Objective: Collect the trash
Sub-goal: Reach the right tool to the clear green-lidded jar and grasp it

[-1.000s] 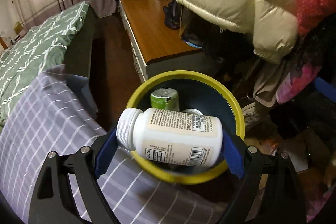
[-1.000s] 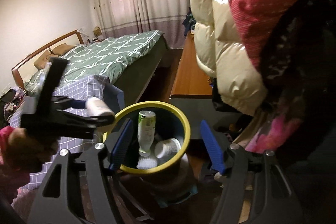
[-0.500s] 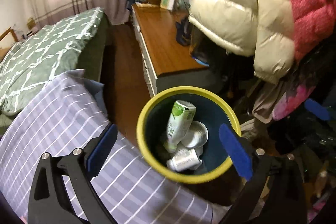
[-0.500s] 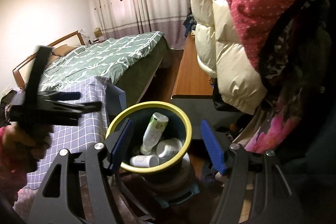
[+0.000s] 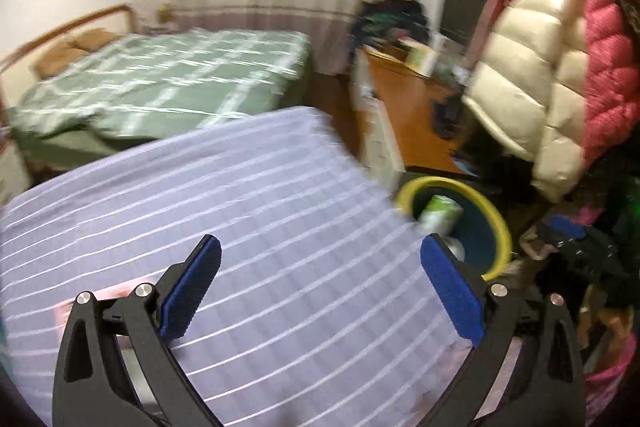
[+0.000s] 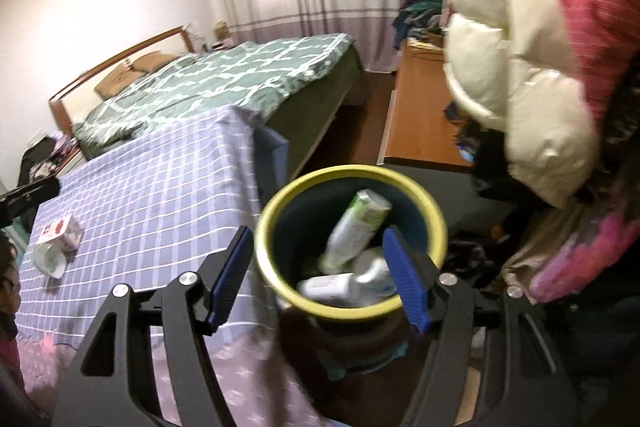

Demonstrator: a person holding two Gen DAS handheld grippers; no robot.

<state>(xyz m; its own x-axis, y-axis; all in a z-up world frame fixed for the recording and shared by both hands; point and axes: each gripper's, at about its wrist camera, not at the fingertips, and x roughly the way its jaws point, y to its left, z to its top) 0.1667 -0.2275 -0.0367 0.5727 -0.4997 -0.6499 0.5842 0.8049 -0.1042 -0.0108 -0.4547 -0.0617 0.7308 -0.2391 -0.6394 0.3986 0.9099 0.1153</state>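
A yellow-rimmed dark bin (image 6: 436,223) stands on the floor by the table and holds a green-and-white bottle (image 6: 356,227) and a white pill bottle (image 6: 332,285) among other trash. It also shows in the left wrist view (image 5: 502,223). My right gripper (image 6: 320,275) is open and empty, just above the bin's near rim. My left gripper (image 5: 320,283) is open and empty over the checked tablecloth (image 5: 240,207), left of the bin. A small carton (image 6: 60,233) and a crumpled wrapper (image 6: 50,259) lie on the table's far left.
A green bed (image 6: 224,83) lies behind the table. A wooden desk (image 6: 420,115) stands behind the bin. Cream and pink padded jackets (image 6: 532,67) hang at the right above the bin. Clothes lie on the floor at the right.
My left gripper let the white pill bottle drop into the bin, then swung left and back over the table. My right gripper shifted slightly left over the bin.
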